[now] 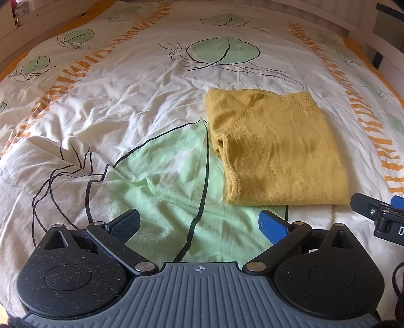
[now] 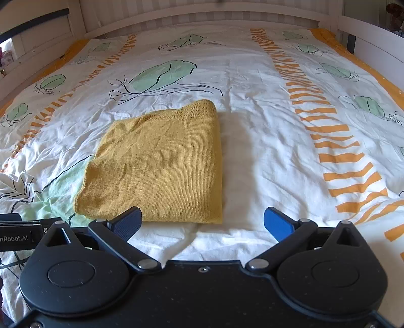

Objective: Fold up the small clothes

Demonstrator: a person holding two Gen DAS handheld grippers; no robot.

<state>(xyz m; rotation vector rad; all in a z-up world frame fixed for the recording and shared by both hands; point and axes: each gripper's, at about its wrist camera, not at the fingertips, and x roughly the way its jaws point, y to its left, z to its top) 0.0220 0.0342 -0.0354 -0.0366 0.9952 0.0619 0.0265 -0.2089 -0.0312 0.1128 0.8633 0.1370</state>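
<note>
One yellow knit garment (image 2: 156, 166) lies folded into a flat rectangle on the patterned bedspread (image 2: 265, 151), its lacy openwork edge on the far side. The left gripper (image 1: 199, 225) hovers short of the garment's near left corner, fingers spread wide with nothing between them. The right gripper (image 2: 202, 222) sits just before the garment's near edge, fingers likewise spread and empty, the left pad (image 2: 127, 223) overlapping that edge in view. A white bed frame (image 2: 202, 15) lies beyond the garment.
</note>
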